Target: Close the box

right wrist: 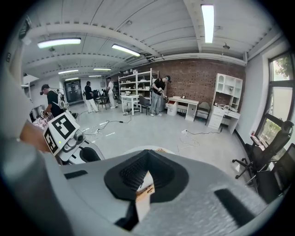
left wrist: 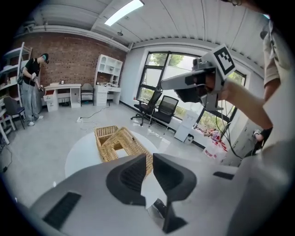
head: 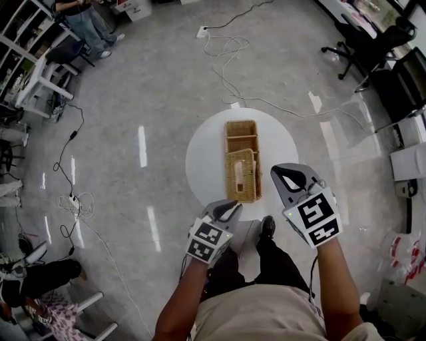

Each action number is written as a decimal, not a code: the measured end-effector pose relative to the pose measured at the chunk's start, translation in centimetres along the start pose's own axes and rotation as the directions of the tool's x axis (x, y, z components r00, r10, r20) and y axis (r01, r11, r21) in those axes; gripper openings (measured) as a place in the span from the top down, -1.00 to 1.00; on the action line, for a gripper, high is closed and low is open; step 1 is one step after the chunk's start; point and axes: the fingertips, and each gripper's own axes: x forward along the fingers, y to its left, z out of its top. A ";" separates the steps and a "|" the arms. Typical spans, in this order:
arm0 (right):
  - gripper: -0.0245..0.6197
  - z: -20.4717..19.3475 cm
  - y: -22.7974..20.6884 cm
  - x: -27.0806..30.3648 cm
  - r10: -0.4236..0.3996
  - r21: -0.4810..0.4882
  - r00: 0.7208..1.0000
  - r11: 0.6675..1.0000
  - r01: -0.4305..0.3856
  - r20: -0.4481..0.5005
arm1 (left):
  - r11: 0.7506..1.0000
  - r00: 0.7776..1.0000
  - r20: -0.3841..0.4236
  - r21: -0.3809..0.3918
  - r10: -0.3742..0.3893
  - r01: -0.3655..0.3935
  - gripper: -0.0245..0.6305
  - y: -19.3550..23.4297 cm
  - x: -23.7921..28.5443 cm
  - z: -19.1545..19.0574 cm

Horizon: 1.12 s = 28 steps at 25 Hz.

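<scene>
A wicker box [head: 241, 135] lies on the round white table [head: 205, 160]. Its far half is open, and its woven lid [head: 241, 174] rests tilted over the near half. In the left gripper view the box [left wrist: 107, 134] shows beyond the jaws with the lid [left wrist: 125, 144] raised like a tent. My left gripper [head: 231, 208] hovers at the table's near edge, its jaws [left wrist: 147, 161] a narrow slit apart and empty. To the right of the box, my right gripper [head: 286, 172] is held above the table edge, shut on nothing [right wrist: 145, 159].
Cables [head: 226, 53] trail over the grey floor beyond the table. Black office chairs [head: 363, 50] stand at the far right and white shelving [head: 30, 63] at the far left. A person [head: 86, 20] stands by the shelving, and another [head: 40, 280] is at the lower left.
</scene>
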 end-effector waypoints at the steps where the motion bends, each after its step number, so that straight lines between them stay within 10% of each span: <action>1: 0.95 0.2 0.0 -0.2 -0.004 0.000 1.000 1.000 0.004 0.003 | 1.000 1.000 0.006 0.011 0.002 -0.002 0.80 0.1 -0.4 0.5; 12: 0.95 2.2 0.8 -3.1 -0.021 0.001 0.999 1.000 0.021 0.046 | 0.985 0.980 0.189 0.149 0.063 -0.092 0.80 0.4 -7.8 9.3; 28: 0.95 11.1 5.0 -10.3 -0.013 -0.096 0.976 0.995 0.035 0.216 | 0.934 0.873 0.485 0.285 0.055 -0.217 0.80 -3.8 -20.4 21.0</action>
